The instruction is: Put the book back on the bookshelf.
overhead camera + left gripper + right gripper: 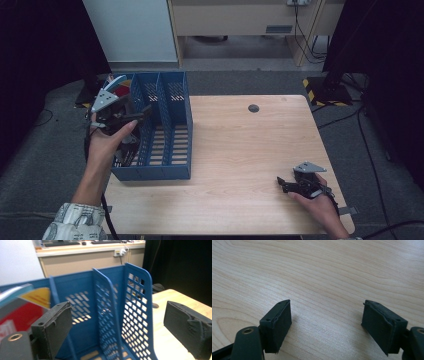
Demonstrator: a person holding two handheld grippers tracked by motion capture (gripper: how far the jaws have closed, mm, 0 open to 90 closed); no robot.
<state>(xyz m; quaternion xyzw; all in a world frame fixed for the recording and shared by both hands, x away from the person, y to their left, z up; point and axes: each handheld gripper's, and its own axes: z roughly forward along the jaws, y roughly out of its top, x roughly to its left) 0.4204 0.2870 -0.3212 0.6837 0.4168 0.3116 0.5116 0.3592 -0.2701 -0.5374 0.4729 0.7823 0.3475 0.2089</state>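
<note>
My left hand-held gripper [131,116] wide open, holding nothing, over left slot of blue file rack [170,131] on worktop [240,150]. Book [23,305] stands there. My right hand-held gripper [286,184] open, empty, low over bare wood.

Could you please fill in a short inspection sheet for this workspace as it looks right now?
Surface: light wooden table, dark round grommet near the far edge.
Job's things: blue file rack upright at the table's left; colourful books in its leftmost slot.
Clutter: nothing seen.
Grippers: left gripper open at the rack; right gripper open, empty, low over the table.
Cables: black cable below the left forearm.
Surroundings: grey floor, cabinets behind.
</note>
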